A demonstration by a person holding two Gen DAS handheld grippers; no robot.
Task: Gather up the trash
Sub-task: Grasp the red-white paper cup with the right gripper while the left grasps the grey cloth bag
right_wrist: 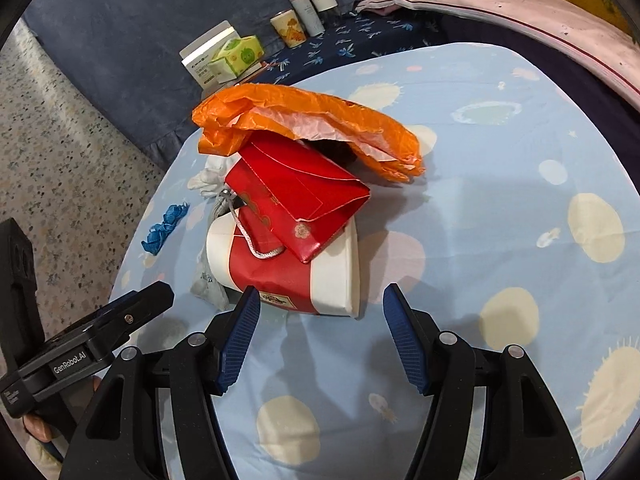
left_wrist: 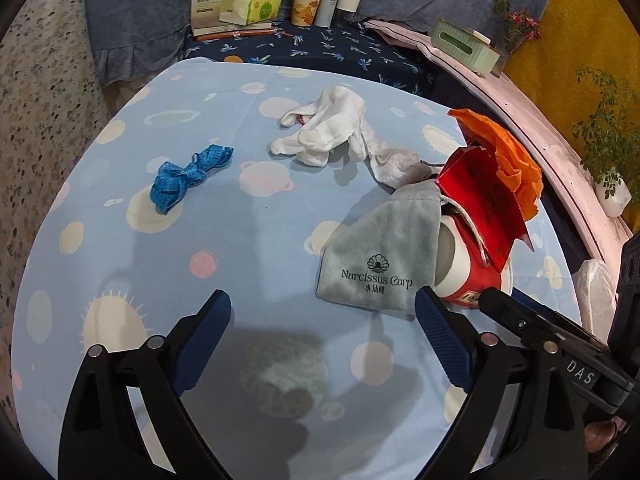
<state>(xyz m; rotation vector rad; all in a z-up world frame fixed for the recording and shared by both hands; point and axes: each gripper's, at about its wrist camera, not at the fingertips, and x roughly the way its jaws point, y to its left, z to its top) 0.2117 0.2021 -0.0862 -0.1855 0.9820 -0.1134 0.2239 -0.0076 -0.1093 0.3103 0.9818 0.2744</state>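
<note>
Loose pile ahead, both grippers wide and empty.
Grab the paper cup with your right gripper and the red envelope and orange bag may slide off.

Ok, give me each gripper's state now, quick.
Left gripper: open, holding nothing, above the bedsheet.
Right gripper: open, holding nothing, just short of the paper cup.
</note>
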